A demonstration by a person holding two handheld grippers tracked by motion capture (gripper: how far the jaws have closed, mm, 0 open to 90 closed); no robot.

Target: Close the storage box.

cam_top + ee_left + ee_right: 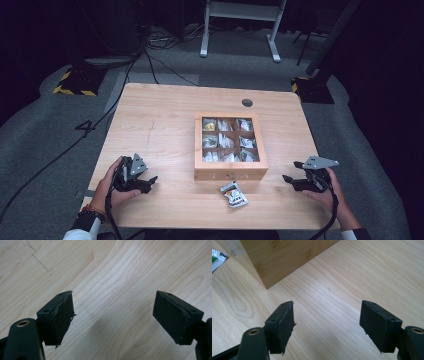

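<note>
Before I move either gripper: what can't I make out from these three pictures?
- Contents of the wooden box: high view, packets in the nine compartments too small to identify.
- Loose packet: print too small in the high view; cut off by the left edge in the right gripper view.
- Box top: cut off by the right gripper view's upper edge.

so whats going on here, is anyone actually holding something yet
Not yet. A person sits at a wooden table with a gripper in each hand, and both the left gripper and the right gripper are open and empty, resting near the table's front edge. Between them stands a wooden box divided into nine compartments of small packets. One loose packet lies on the table just in front of the box.
</note>
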